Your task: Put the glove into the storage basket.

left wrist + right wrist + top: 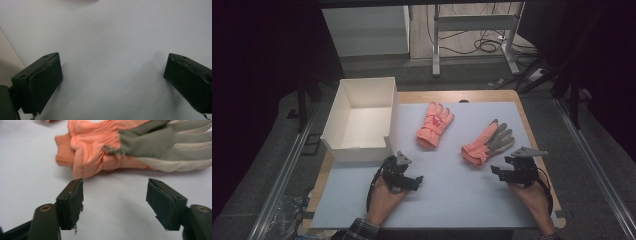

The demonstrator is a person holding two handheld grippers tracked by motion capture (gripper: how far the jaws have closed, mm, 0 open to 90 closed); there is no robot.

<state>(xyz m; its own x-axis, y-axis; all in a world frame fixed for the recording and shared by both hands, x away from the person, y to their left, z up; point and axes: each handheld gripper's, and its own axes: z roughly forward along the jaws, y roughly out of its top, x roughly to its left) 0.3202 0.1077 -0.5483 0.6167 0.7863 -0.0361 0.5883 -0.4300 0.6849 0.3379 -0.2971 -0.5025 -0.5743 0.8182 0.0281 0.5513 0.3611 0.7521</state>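
Right gripper view: grey-palmed glove (140, 147) fingertips cut off at frame edge; scrap of 2nd glove barely shows at top edge. Left gripper view: blank white mat, pale sliver at left edge hard to identify. Left gripper (404, 181) jaws spread, nothing between. Right gripper (507, 172) jaws spread, glove (488, 142) just beyond tips, untouched. 2nd orange glove (435, 125) lies mid-mat, near white box (343, 115). White mat (452, 190) covers wooden counter (472, 95). Room dark; desk legs, cables behind.

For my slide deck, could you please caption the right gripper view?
Right gripper, jaws open and empty, faces an orange and grey glove lying palm-up on the white table cover.
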